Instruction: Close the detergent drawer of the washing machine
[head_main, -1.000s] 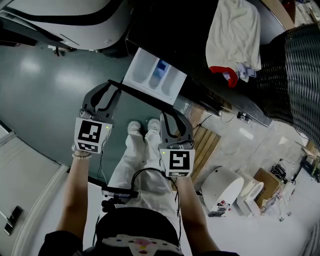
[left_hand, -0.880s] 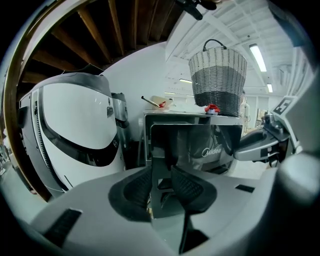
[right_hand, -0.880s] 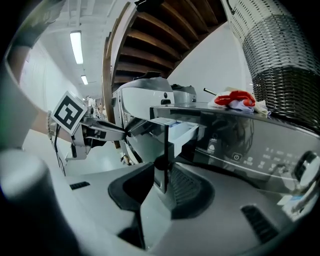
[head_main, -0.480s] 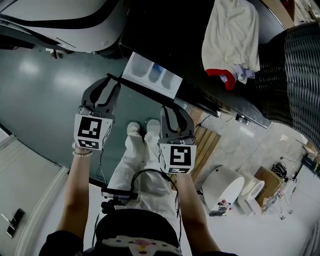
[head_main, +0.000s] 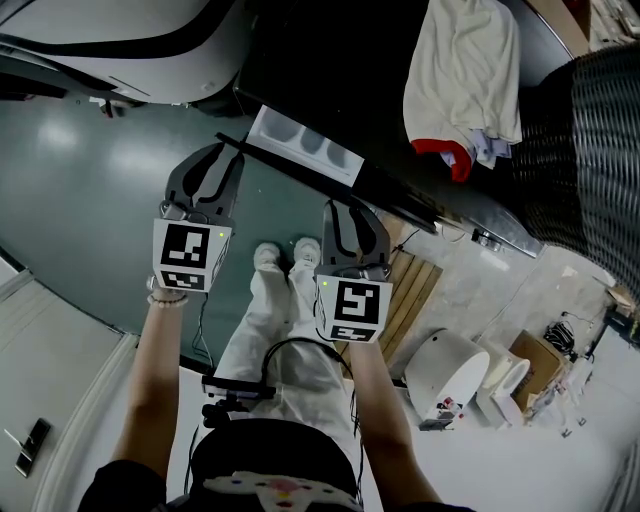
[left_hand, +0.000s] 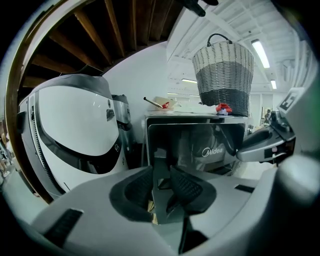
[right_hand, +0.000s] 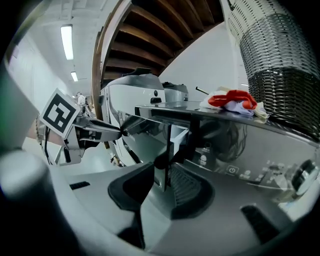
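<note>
The detergent drawer (head_main: 300, 143) sticks partly out of the dark washing machine (head_main: 330, 60); only a short stretch of its white tray shows. Its dark front panel (head_main: 285, 172) runs slantwise across the head view. My left gripper (head_main: 228, 150) holds the panel's left end, its jaws closing with the panel's edge (left_hand: 161, 165) between the pads. My right gripper (head_main: 345, 207) grips the right end, the panel (right_hand: 161, 165) pinched between its pads. The left gripper view shows the machine's glossy front (left_hand: 200, 145) straight ahead.
A cream cloth with a red edge (head_main: 465, 70) lies on the machine's top beside a wicker basket (head_main: 590, 140). A white rounded appliance (head_main: 120, 40) stands to the left. My legs and shoes (head_main: 285, 255) are below the drawer.
The drawer has slid in toward the machine, so less white tray shows and the blue compartment is hidden. Both grippers moved up the picture with its front panel.
</note>
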